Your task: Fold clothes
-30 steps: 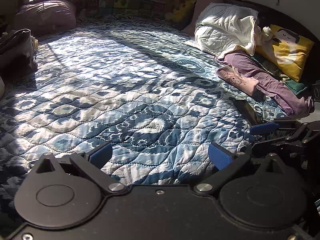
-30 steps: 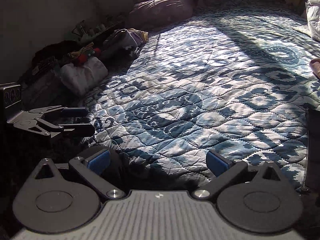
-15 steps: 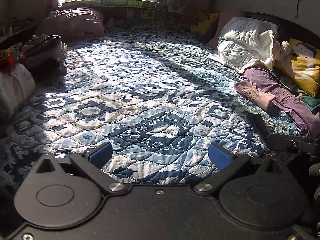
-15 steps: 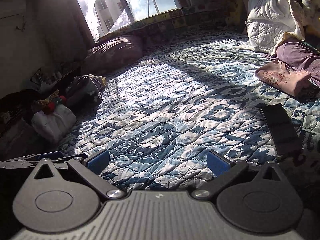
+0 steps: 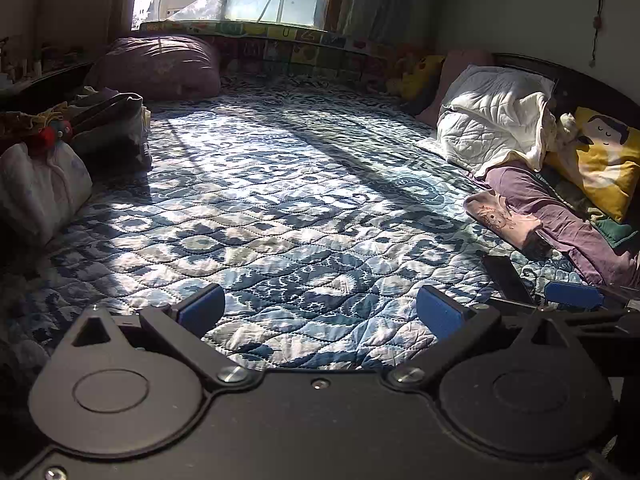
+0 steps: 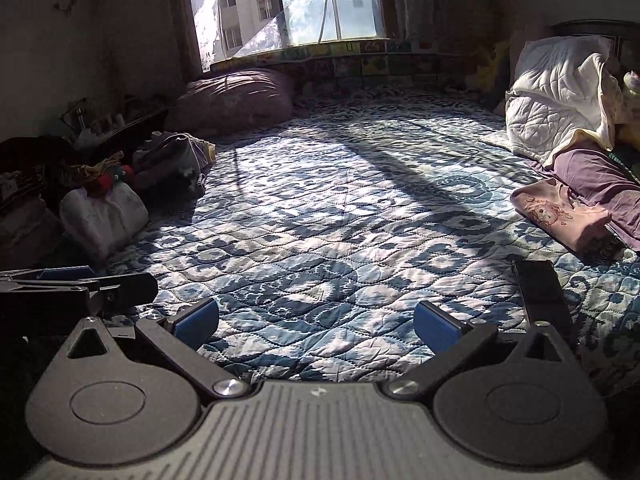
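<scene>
Both the left gripper [image 5: 320,312] and right gripper [image 6: 316,320] stand wide, empty. Folded pink garment [image 6: 560,216] lies right of frame; stage undetermined.

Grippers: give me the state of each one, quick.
Left gripper: open, holding nothing, above the quilt.
Right gripper: open, holding nothing, above the same quilt.
</scene>
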Available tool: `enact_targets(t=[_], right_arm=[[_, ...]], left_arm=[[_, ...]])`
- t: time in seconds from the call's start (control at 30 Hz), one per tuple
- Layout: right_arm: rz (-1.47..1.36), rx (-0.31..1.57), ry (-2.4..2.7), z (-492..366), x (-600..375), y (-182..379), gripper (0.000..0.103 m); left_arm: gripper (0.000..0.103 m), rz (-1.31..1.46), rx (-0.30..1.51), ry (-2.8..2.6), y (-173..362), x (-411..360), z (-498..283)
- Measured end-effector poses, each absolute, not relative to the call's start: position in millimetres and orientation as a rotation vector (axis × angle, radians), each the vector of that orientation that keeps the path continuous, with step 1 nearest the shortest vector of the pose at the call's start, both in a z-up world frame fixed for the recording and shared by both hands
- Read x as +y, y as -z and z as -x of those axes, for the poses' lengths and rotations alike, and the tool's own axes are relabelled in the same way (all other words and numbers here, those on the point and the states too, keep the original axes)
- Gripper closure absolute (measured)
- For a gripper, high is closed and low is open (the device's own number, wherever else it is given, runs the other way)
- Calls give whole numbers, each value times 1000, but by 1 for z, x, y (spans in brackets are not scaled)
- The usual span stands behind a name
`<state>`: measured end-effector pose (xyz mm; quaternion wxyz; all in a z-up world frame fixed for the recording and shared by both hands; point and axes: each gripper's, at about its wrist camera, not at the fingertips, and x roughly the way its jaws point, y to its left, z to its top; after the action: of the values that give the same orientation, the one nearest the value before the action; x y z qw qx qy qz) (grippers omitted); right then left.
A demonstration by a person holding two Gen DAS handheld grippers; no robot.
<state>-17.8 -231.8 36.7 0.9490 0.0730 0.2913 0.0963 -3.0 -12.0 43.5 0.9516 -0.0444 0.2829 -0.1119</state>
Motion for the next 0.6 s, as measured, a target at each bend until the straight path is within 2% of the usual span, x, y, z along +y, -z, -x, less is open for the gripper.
enact_targets(t=[0.27, 0.6], right_arm=[[-168, 576, -164, -5, -245, -32, 0], [-136, 628, -186, -71, -254, 9, 1]], left_arm=[[0, 87, 557, 183, -32, -22, -26], [1, 12, 615, 164, 5, -57, -87]])
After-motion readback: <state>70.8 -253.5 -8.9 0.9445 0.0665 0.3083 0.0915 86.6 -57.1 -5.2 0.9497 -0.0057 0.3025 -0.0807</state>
